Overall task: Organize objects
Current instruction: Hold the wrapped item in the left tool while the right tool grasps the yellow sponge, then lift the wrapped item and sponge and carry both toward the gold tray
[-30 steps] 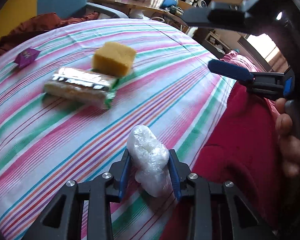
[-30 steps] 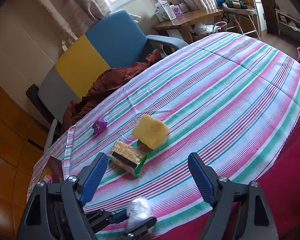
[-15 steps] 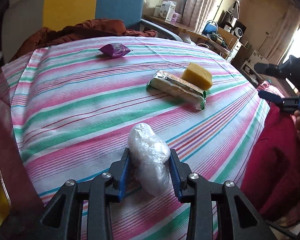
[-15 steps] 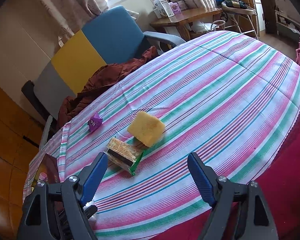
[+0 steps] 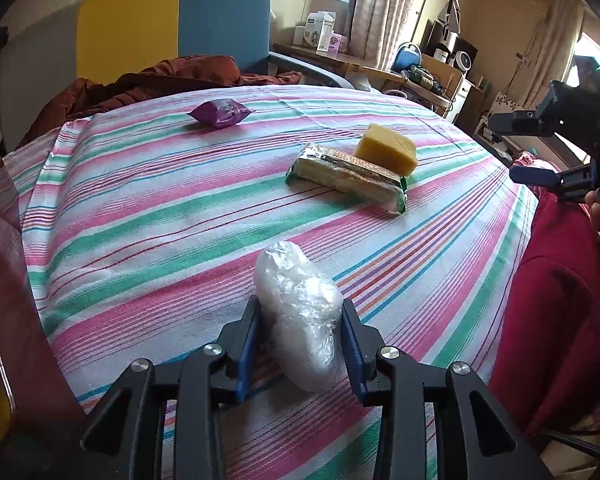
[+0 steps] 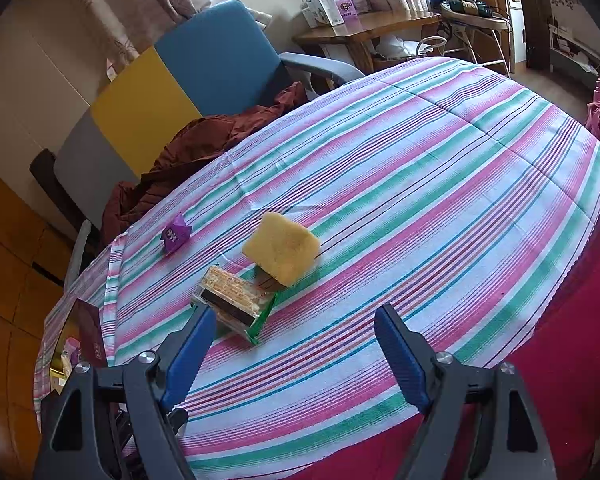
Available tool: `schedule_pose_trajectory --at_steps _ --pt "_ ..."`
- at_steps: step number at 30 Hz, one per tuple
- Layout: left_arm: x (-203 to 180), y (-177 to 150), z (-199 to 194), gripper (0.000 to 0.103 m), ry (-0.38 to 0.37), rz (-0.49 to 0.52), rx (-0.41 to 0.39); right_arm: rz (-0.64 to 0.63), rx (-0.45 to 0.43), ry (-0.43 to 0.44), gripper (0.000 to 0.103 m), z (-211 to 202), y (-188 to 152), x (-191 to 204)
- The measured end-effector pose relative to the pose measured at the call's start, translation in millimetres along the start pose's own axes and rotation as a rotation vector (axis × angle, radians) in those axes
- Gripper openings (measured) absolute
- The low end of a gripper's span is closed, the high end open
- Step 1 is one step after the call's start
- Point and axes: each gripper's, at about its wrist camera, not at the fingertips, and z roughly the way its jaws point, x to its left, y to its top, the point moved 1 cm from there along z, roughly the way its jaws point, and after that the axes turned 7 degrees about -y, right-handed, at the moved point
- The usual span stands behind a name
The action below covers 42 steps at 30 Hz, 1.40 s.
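Two jaws of left gripper (image 5: 300,330) clamp plastic-wrapped bundle (image 5: 298,312) at near surface edge | right gripper (image 6: 292,346) wide, empty | wafer pack (image 5: 348,176), sponge (image 5: 386,152) mid-surface

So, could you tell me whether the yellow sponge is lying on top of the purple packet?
No, the yellow sponge rests against the cracker pack, apart from the purple packet.

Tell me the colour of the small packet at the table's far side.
Purple packet, clearest in the left wrist view.
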Motion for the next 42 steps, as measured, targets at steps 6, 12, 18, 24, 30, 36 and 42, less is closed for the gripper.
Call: schedule_pose_trajectory --at_steps 6,12,18,24,30,36,42 --pt "1 -1 0 0.038 -0.012 -0.002 -0.009 -0.003 0.012 -0.012 0.083 2 0 1" --pt "1 -2 0 0.038 -0.010 0.003 -0.018 -0.014 0.035 -0.022 0.083 6 0 3" --pt "1 -2 0 0.038 -0.018 0.004 -0.020 -0.075 0.098 -0.095 0.082 16 2 12" --pt "2 -2 0 0.039 -0.025 0.003 -0.025 -0.296 0.147 -0.157 0.082 43 21 51" --pt "2 -3 0 0.039 -0.029 0.005 -0.031 -0.460 0.188 -0.229 0.083 95 48 80" --pt "5 -2 0 0.039 -0.045 -0.009 -0.039 -0.560 0.247 -0.317 0.081 147 52 84" --pt "6 -2 1 0.039 -0.049 -0.018 -0.049 -0.541 0.207 -0.314 0.060 146 51 76"
